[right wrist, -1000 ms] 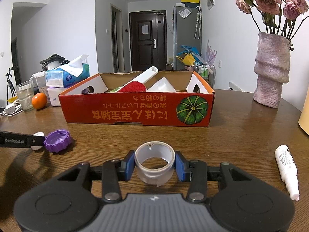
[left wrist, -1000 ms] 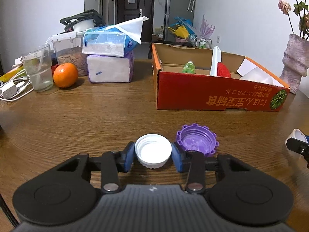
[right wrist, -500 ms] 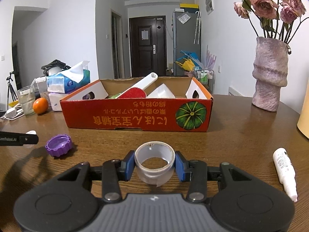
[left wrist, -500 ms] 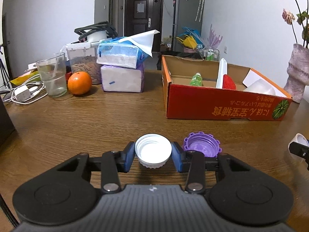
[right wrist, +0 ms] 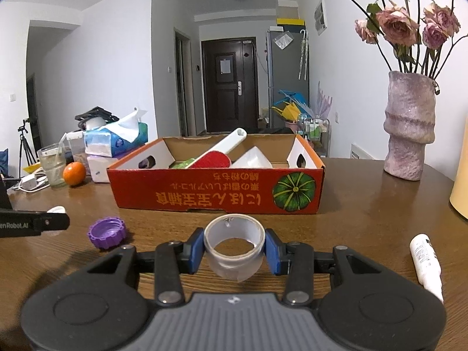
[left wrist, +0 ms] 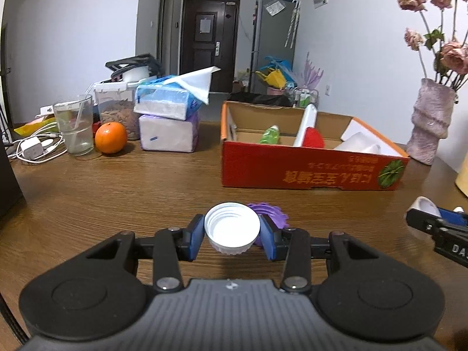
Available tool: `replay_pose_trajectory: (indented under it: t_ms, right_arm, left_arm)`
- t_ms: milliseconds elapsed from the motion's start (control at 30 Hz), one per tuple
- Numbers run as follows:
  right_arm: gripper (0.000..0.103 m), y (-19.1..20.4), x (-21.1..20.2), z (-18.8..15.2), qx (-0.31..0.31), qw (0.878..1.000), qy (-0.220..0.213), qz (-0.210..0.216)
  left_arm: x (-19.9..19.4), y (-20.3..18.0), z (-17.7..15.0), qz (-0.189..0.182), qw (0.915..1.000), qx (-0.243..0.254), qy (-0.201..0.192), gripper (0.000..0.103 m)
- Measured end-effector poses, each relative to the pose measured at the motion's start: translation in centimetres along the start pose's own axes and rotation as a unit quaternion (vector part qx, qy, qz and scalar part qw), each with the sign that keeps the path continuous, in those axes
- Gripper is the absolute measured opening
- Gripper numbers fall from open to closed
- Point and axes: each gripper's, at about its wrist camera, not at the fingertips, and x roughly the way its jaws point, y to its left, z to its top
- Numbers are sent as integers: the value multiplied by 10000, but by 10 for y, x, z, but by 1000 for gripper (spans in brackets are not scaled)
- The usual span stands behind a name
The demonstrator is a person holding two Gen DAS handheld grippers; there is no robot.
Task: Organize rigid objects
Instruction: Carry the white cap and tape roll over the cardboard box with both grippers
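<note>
My left gripper (left wrist: pixel 232 234) is shut on a white bottle cap (left wrist: pixel 232 228), held above the wooden table. A purple cap (left wrist: pixel 270 213) lies on the table just behind it, partly hidden; it shows whole in the right wrist view (right wrist: pixel 107 232). My right gripper (right wrist: pixel 234 251) is shut on a roll of clear tape (right wrist: pixel 234 245), in front of the red cardboard box (right wrist: pixel 216 197). The same box (left wrist: pixel 310 172) stands ahead and right of the left gripper and holds a white-handled red brush (left wrist: pixel 307 125), a green bottle (left wrist: pixel 270 135) and a white container (left wrist: pixel 361 143).
At the back left stand a glass (left wrist: pixel 74 124), an orange (left wrist: pixel 111 137), stacked tissue packs (left wrist: pixel 168 122) and a charger with cable (left wrist: pixel 30 149). A purple vase (right wrist: pixel 409 128) with dried roses is at the right. A small white bottle (right wrist: pixel 425 261) lies near the right gripper.
My left gripper has lifted and drawn back left with the white cap, so the purple cap now sits behind it. The right gripper has stayed nearly still with the tape.
</note>
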Motion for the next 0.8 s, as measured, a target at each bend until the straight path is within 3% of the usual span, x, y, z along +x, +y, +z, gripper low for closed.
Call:
replay_pose_trajectory:
  t_ms: [467, 800]
  right_arm:
    - [42, -3, -17, 13, 14, 9996, -294, 39]
    - [42, -5, -14, 31, 10, 9986, -528, 32]
  left_arm:
    - [-11, -40, 10, -309, 9994, 38, -132, 41]
    - [-1, -51, 30, -333, 9989, -111, -314, 41]
